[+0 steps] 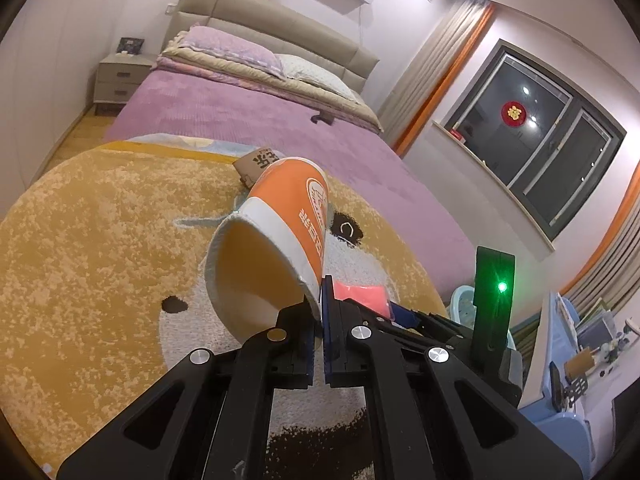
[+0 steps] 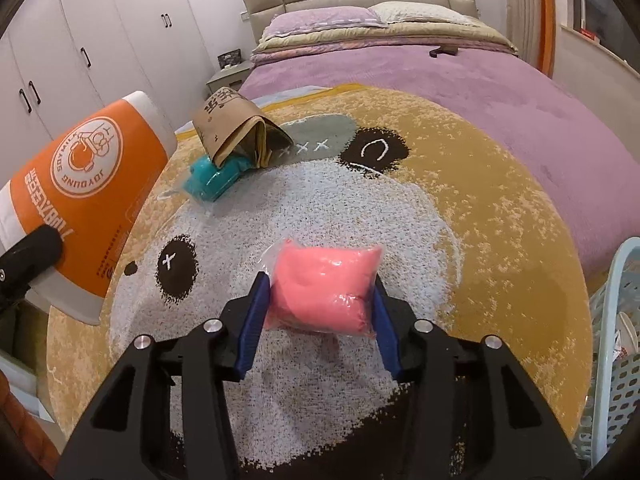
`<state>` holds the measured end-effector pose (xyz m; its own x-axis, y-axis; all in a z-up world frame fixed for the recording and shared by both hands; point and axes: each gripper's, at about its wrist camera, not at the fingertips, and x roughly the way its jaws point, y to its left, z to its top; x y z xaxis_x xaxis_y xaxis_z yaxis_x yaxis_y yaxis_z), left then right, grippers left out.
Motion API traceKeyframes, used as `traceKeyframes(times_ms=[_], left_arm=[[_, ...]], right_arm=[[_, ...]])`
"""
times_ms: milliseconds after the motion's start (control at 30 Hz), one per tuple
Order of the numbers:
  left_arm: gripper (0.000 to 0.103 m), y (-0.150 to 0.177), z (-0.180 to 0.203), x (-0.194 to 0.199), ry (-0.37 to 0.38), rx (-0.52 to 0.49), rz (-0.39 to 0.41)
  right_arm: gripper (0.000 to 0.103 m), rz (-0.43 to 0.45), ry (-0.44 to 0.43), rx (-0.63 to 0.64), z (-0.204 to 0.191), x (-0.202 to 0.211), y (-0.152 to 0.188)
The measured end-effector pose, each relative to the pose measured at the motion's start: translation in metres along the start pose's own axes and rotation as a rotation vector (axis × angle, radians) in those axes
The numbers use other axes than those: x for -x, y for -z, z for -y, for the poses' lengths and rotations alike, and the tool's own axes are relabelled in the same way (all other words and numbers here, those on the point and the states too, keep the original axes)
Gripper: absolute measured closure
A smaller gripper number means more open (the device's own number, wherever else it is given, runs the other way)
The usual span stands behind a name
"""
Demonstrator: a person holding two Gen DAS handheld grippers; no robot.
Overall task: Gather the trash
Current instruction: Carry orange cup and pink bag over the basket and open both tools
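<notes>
My left gripper [image 1: 321,300] is shut on the rim of an orange and white paper cup [image 1: 280,228], held tilted above the round yellow rug [image 1: 100,240]. The cup also shows at the left of the right wrist view [image 2: 80,196]. My right gripper [image 2: 322,300] is shut on a pink plastic-wrapped packet [image 2: 324,284], just above the rug [image 2: 480,200]. The packet also shows in the left wrist view [image 1: 362,294]. A crumpled brown paper bag [image 2: 232,128] lies on a teal packet [image 2: 216,176] at the far side of the rug; the bag shows in the left wrist view [image 1: 256,164].
A light blue slotted basket [image 2: 612,340] stands at the right edge of the rug. A bed with purple cover [image 2: 460,68] lies behind the rug. White wardrobes [image 2: 80,40] line the left wall. A blue desk [image 1: 560,360] sits at the right.
</notes>
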<state>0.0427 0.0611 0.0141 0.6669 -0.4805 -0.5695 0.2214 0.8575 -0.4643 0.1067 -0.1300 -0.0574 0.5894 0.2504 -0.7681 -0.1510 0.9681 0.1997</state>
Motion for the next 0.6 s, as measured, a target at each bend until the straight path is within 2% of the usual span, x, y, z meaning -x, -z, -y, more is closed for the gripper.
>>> traceKeyframes(times_ms=[267,433,600], left_arm=[[0.102,-0.004,0.016,-0.003,0.001,-0.021,0.006],[0.102,-0.009,0.042,-0.007,0.020,-0.070,0.007],[0.102,-0.014,0.080,-0.018,0.065,-0.141,-0.003]], right_arm=[[0.060,0.066,0.026,-0.022,0.011,0.036,0.002],[0.060,0.115,0.054,-0.047,0.030,0.073,0.000],[0.060,0.207,0.144,-0.058,0.057,0.126,-0.002]])
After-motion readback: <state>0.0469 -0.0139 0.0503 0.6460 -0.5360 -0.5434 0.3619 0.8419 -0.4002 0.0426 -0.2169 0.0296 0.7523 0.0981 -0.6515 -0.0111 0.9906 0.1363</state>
